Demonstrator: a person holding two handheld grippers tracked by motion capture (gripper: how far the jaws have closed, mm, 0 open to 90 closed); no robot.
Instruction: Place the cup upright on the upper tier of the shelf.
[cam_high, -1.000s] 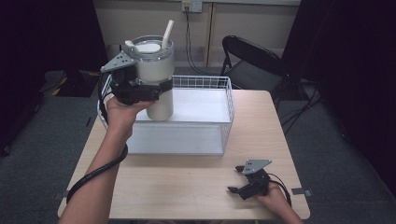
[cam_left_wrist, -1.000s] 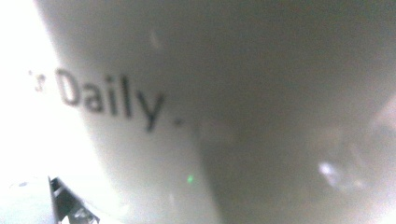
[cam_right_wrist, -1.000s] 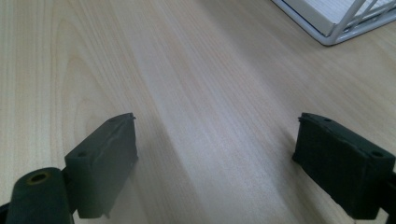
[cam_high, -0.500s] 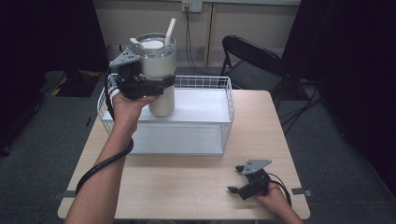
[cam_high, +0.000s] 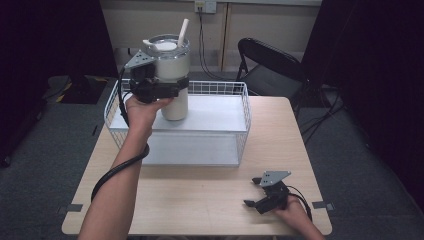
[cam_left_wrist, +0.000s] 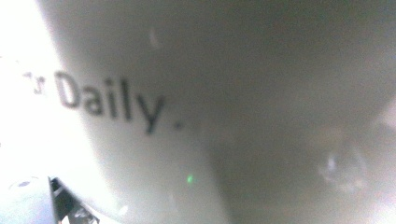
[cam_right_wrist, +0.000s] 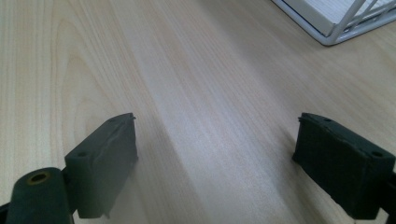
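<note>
**tumbler held over basket, right gripper idle**

your left gripper (cam_high: 167, 90) is clamped round the middle of a cream tumbler (cam_high: 172, 80), holding it upright above the far left part of the white wire basket (cam_high: 242, 120). a straw (cam_high: 183, 33) leans out of its lid. up close, the tumbler wall (cam_left_wrist: 224, 93) reads "daily." your right gripper (cam_high: 257, 196) rests on the table (cam_high: 200, 195) near its near right corner, jaws spread wide with bare wood between them.

A black folding chair (cam_high: 272, 65) stands on grey carpet (cam_high: 50, 145) behind the wooden table (cam_high: 200, 200), by a beige wall (cam_high: 260, 25).
</note>
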